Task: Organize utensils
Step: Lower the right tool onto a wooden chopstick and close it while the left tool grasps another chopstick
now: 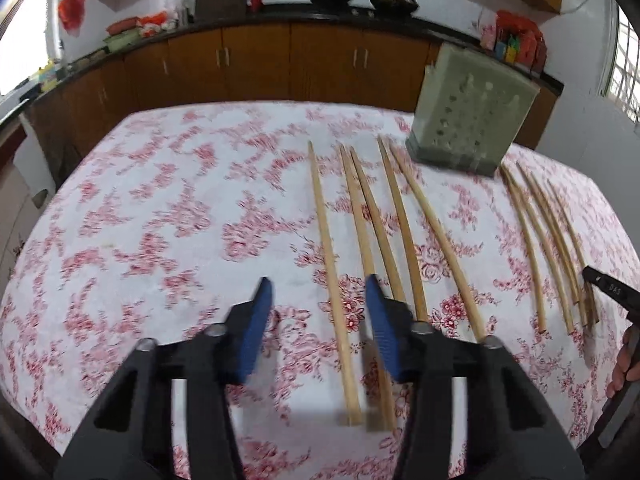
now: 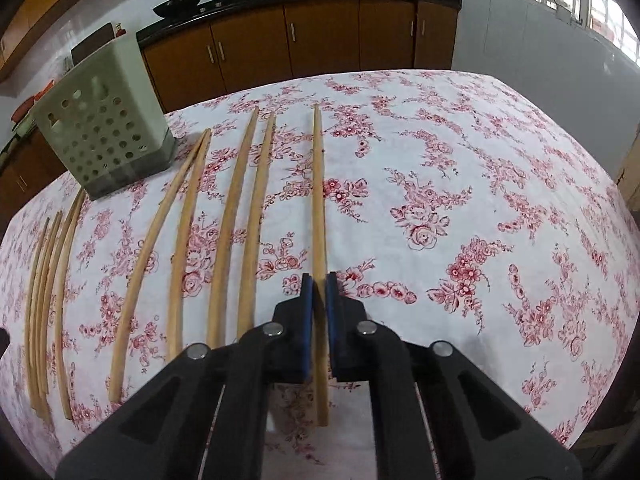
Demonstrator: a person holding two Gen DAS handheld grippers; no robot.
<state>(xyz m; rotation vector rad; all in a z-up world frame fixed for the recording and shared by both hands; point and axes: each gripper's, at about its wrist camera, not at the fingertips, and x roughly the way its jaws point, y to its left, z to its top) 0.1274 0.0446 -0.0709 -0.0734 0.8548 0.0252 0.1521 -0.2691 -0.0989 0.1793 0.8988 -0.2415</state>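
Step in hand: picking one chopstick from the row, judged from the right gripper (image 2: 319,280) set over the rightmost chopstick (image 2: 318,184)
Next move: probably lift that stick clear of its neighbours, then tip it upright into the holder
Right gripper: blue pads (image 2: 307,312) drawn nearly together, one on each side of the stick near its thick end; they seem to pinch it, though the stick lies flat on the tablecloth (image 2: 480,160)
Left gripper (image 1: 318,292): jaws wide apart, holding nothing, hovering over the near ends of the leftmost chopsticks (image 1: 332,264)
Chopsticks: laid roughly side by side on the floral cloth, tips pointing away
Holder (image 2: 102,128): pale green perforated box standing on the table just beyond the row
Caution: neighbouring sticks lie close and could be nudged
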